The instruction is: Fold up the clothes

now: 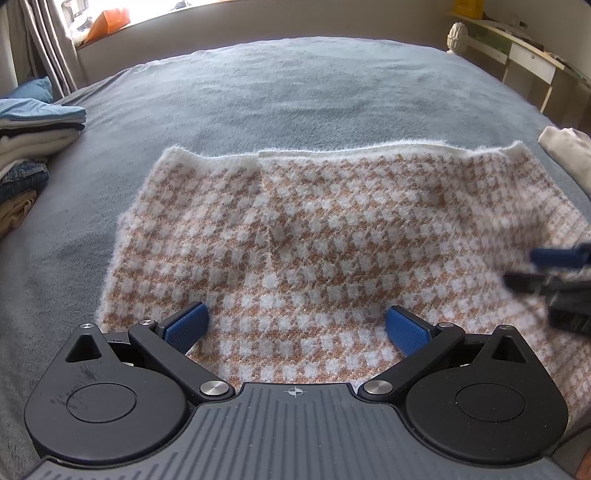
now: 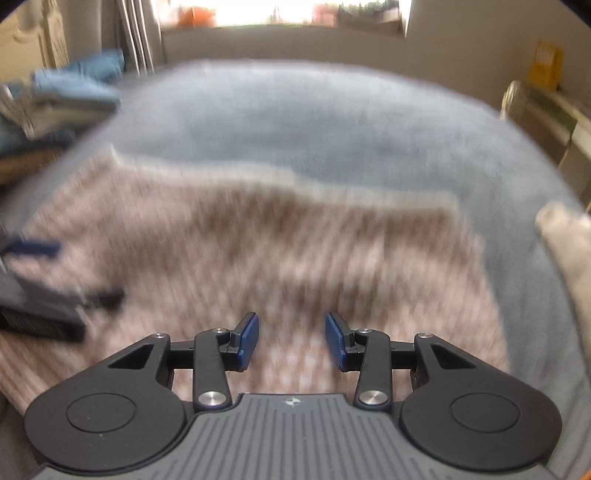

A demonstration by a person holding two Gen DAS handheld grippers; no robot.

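Daylight's doing all the work here: we get a blown-out window [image 2: 280, 13] at the top of both views, pure white glare with no detail. The bed cover [image 1: 295, 96] is softly and evenly lit, with only faint shadows in its creases. Our left wrist view is crisp on the checked knit [image 1: 314, 240], though the right gripper [image 1: 554, 273] at its edge is smeared. The right wrist view is heavy motion blur everywhere except its own gripper body, so the knit's pattern turns into streaks. Fisheye bends the bed edges into curves, with dark vignetting in the corners.
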